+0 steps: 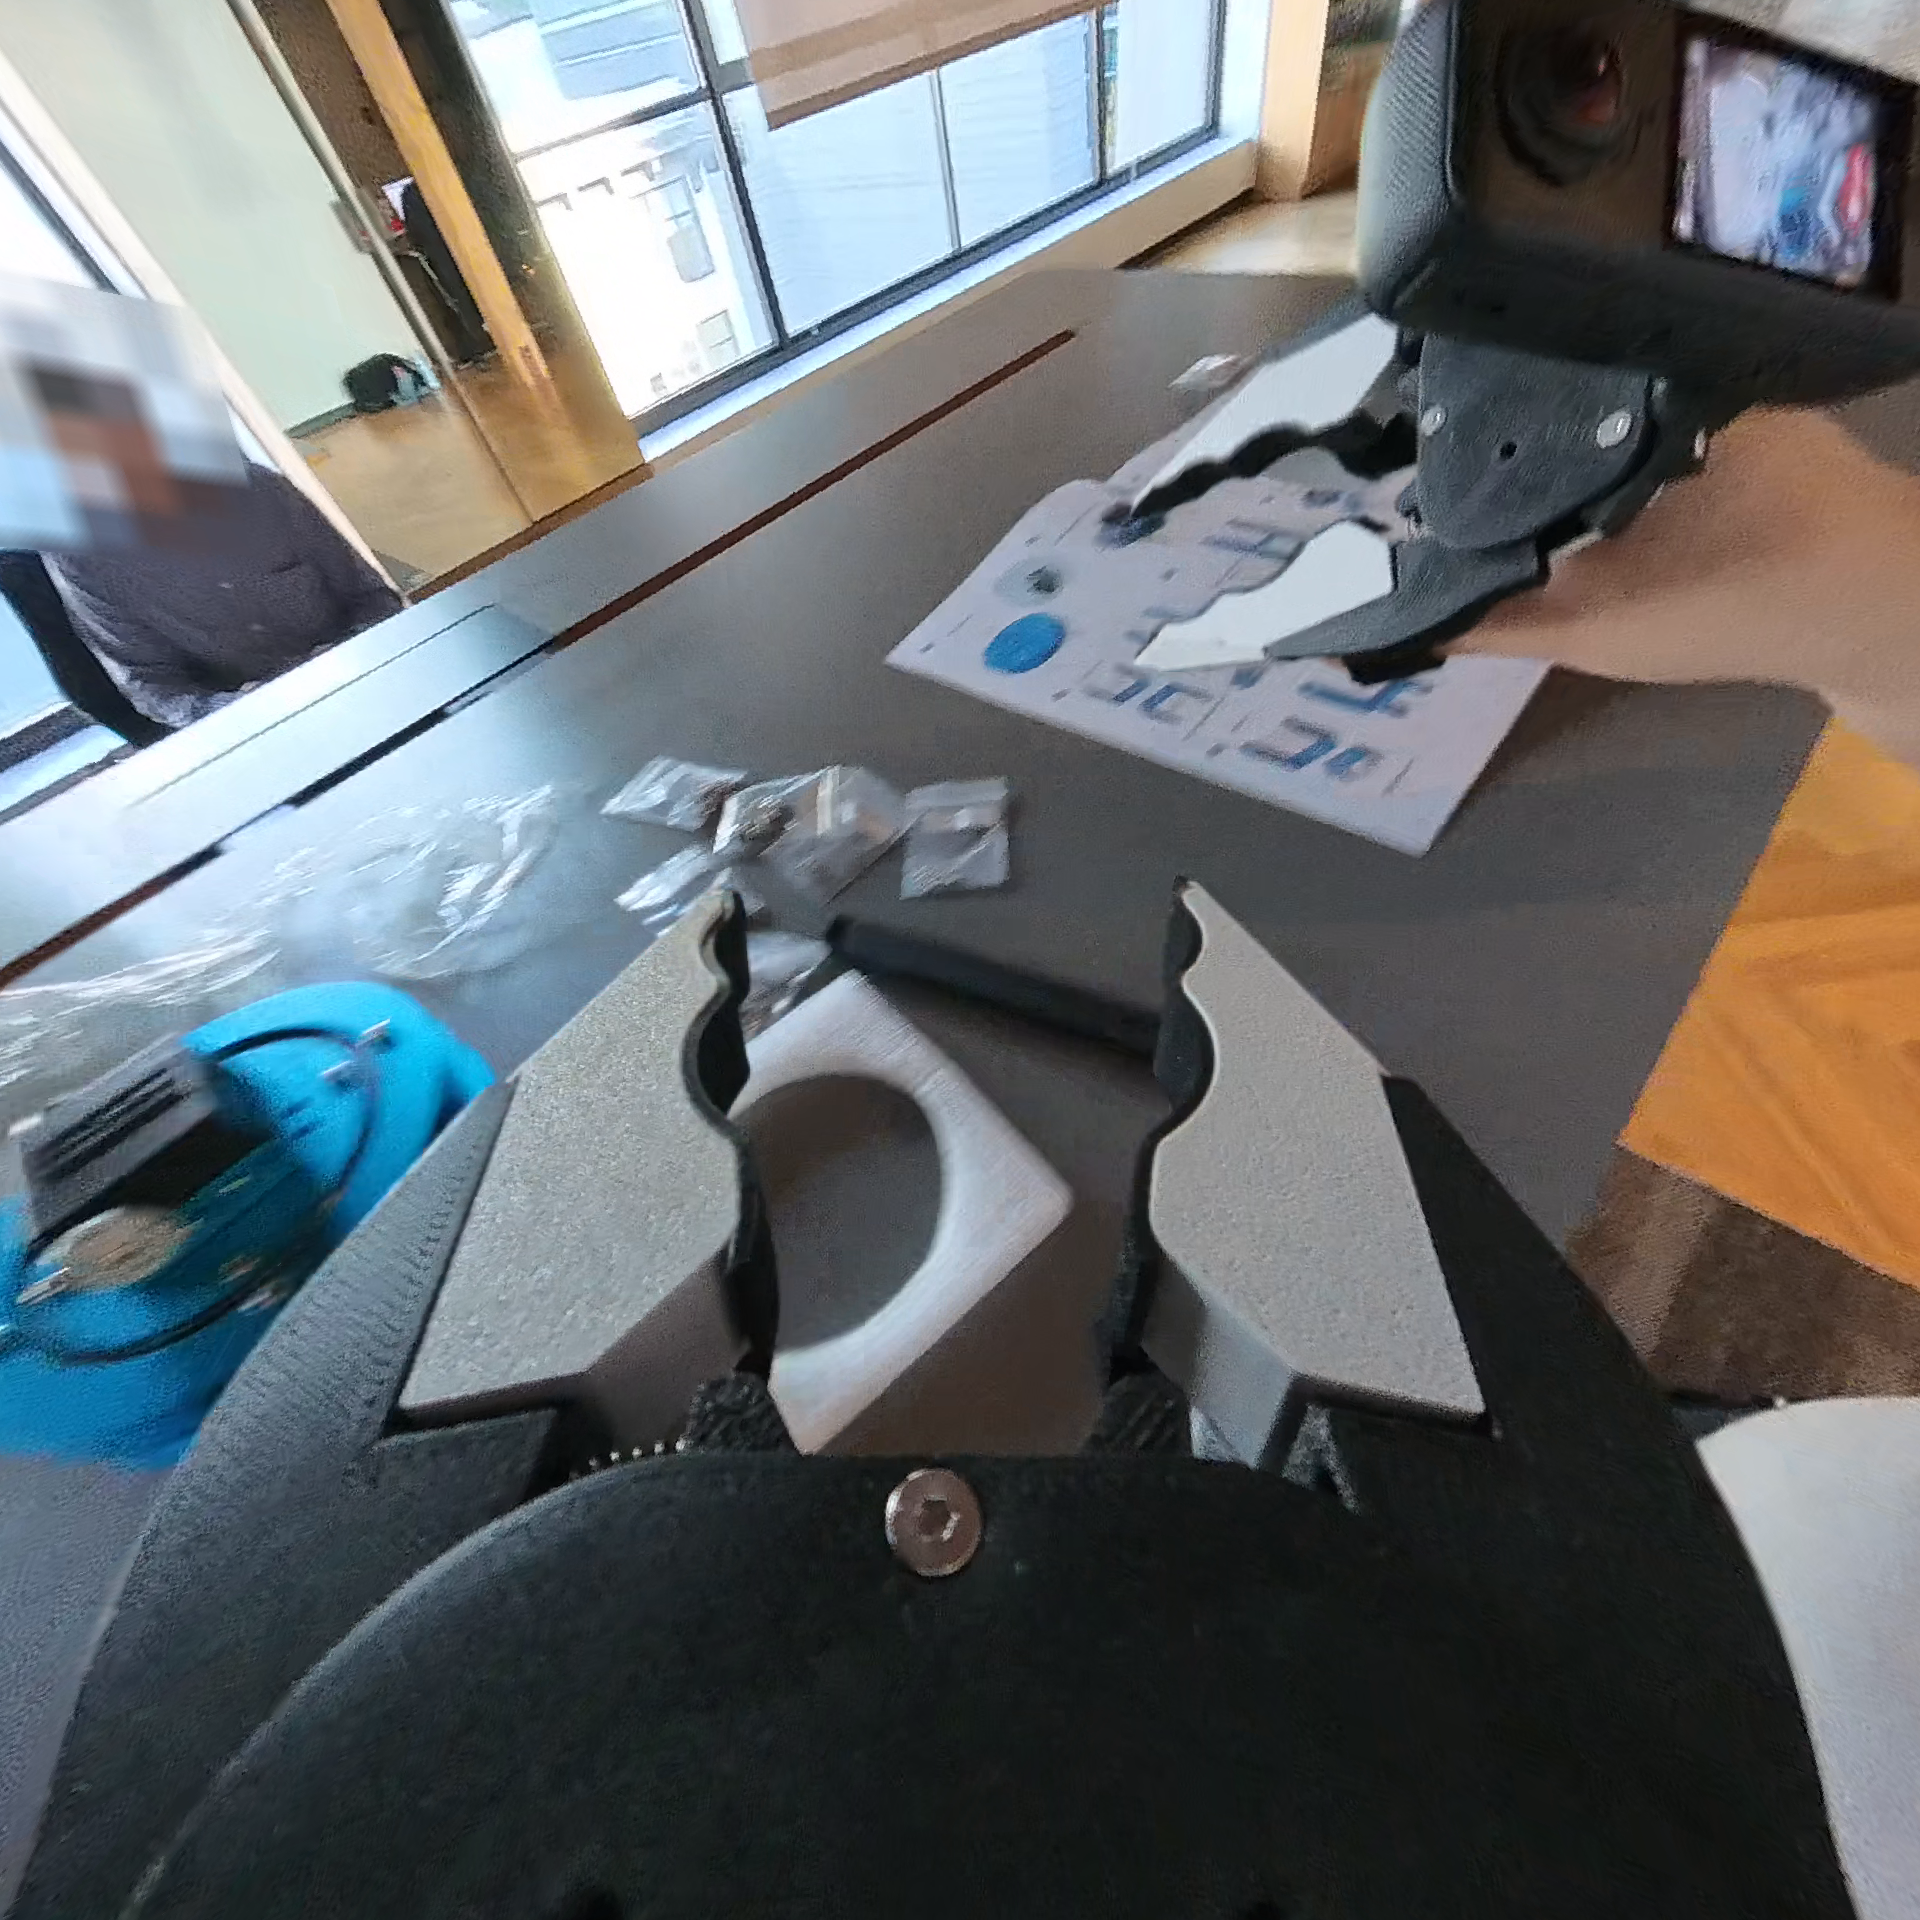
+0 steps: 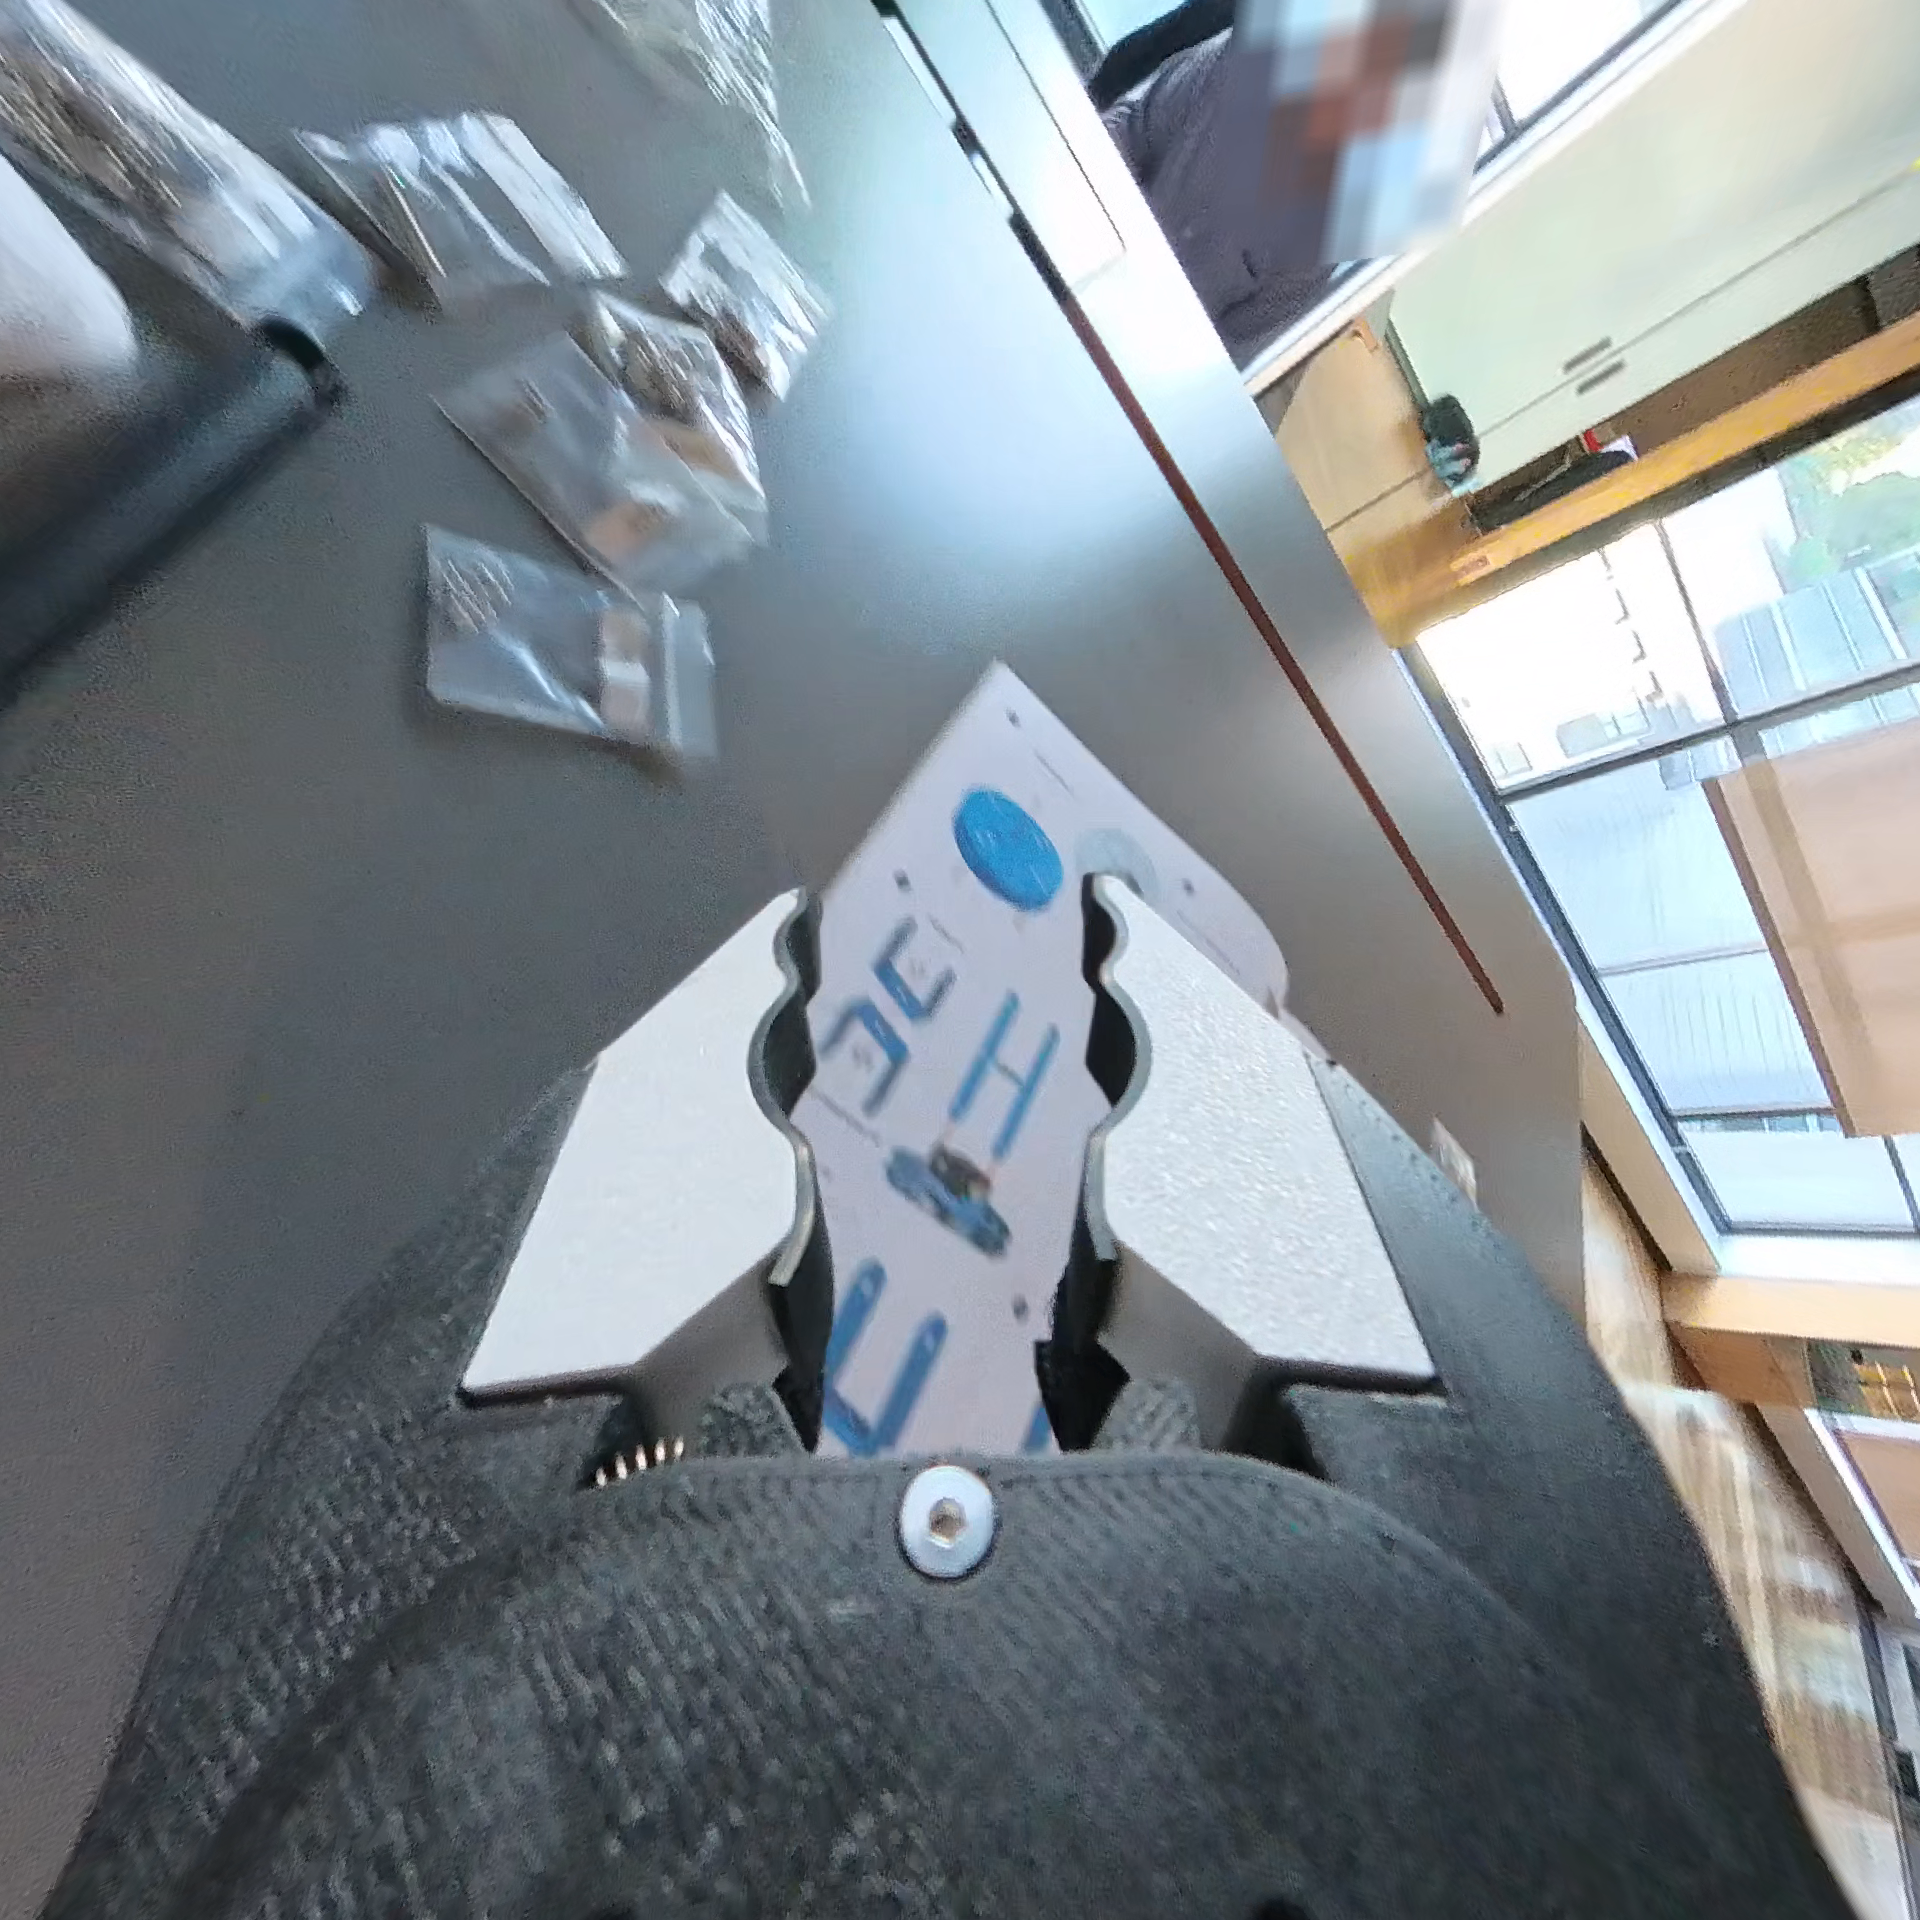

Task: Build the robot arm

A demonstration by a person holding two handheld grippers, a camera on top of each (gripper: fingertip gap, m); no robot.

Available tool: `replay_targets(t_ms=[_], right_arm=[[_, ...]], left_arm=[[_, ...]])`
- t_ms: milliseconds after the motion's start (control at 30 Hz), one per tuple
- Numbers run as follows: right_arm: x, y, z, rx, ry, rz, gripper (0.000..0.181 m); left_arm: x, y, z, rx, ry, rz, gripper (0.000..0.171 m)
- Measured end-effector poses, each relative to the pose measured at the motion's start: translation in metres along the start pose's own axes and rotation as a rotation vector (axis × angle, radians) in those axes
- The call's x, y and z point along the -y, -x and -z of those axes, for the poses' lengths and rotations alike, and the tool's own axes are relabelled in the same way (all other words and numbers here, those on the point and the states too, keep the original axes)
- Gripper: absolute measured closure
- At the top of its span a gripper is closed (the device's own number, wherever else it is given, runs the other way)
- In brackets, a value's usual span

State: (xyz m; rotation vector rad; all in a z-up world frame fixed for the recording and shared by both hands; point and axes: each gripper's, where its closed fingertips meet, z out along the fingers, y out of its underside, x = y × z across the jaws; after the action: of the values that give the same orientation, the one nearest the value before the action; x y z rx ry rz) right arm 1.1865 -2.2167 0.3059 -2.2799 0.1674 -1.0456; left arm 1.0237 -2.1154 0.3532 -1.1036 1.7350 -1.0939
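My left gripper (image 1: 956, 925) is open just above the dark table (image 1: 1299, 997). A white block with a round hole (image 1: 977, 1143) lies between its fingers, untouched as far as I can see. A black rod (image 1: 997, 987) lies just beyond the block. My right gripper (image 2: 951, 899) is open and turned on its side over a white printed sheet with blue shapes (image 2: 935, 1091). In the left wrist view it (image 1: 1195, 582) hangs over the sheet (image 1: 1195, 727) at the far right, with a hand (image 1: 1683, 592) behind it.
Several small clear plastic bags (image 1: 831, 831) lie mid-table, also in the right wrist view (image 2: 623, 416). Crumpled clear wrap (image 1: 416, 904) and a blue device with a black part (image 1: 260, 1195) are on the left. The table edge and wooden floor (image 1: 1818, 1018) are at right. A person (image 1: 208, 613) sits beyond the far edge. My hands' fingertips stand some 20 cm from each other. Both grippers' tips are roughly 12 cm from the black rod (image 1: 997, 987).
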Motion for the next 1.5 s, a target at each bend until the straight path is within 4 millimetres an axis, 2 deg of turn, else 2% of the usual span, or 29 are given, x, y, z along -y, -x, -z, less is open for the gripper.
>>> replay_targets(t_ms=[167, 233, 300, 367, 500, 567, 633, 700, 800, 1000, 1133, 1267, 1367, 1500], right_arm=[[-0.065, -0.028, 0.037, 0.013, -0.004, -0.029, 0.131], [-0.092, -0.037, 0.051, 0.033, -0.007, -0.037, 0.131], [-0.117, -0.046, 0.065, 0.060, -0.029, -0.059, 0.131], [-0.143, -0.054, 0.077, 0.114, -0.066, -0.120, 0.131], [-0.184, -0.072, 0.103, 0.227, -0.155, -0.280, 0.129], [-0.198, -0.079, 0.115, 0.279, -0.222, -0.343, 0.130], [-0.208, -0.081, 0.124, 0.326, -0.281, -0.395, 0.130], [-0.212, -0.080, 0.134, 0.355, -0.357, -0.415, 0.130], [-0.233, -0.088, 0.140, 0.313, -0.358, -0.439, 0.133], [-0.301, -0.142, 0.147, 0.149, -0.251, -0.453, 0.135], [-0.330, -0.168, 0.158, 0.115, -0.256, -0.571, 0.139], [-0.337, -0.181, 0.166, 0.081, -0.320, -0.684, 0.146], [-0.334, -0.179, 0.164, 0.093, -0.348, -0.732, 0.148], [-0.340, -0.171, 0.152, 0.024, -0.301, -0.673, 0.149]], left_arm=[[0.033, -0.064, -0.036, 0.019, -0.025, 0.056, 0.090], [0.045, -0.088, -0.041, 0.026, -0.057, 0.114, 0.091], [0.045, -0.098, -0.038, 0.093, -0.058, 0.171, 0.092], [0.039, -0.093, -0.022, 0.220, -0.056, 0.219, 0.097], [0.008, -0.071, 0.031, 0.434, -0.008, 0.365, 0.108], [-0.006, -0.070, 0.050, 0.457, 0.004, 0.438, 0.118], [-0.020, -0.076, 0.057, 0.438, 0.019, 0.496, 0.127], [-0.037, -0.083, 0.057, 0.430, 0.062, 0.534, 0.128], [-0.058, -0.092, 0.053, 0.425, 0.128, 0.538, 0.136], [-0.076, -0.101, 0.039, 0.373, 0.106, 0.571, 0.141], [-0.077, -0.091, 0.033, 0.350, 0.086, 0.548, 0.144], [-0.066, -0.068, 0.029, 0.334, 0.025, 0.512, 0.149], [-0.055, -0.052, 0.023, 0.288, -0.020, 0.513, 0.152], [-0.052, -0.035, 0.018, 0.284, -0.046, 0.450, 0.163]])
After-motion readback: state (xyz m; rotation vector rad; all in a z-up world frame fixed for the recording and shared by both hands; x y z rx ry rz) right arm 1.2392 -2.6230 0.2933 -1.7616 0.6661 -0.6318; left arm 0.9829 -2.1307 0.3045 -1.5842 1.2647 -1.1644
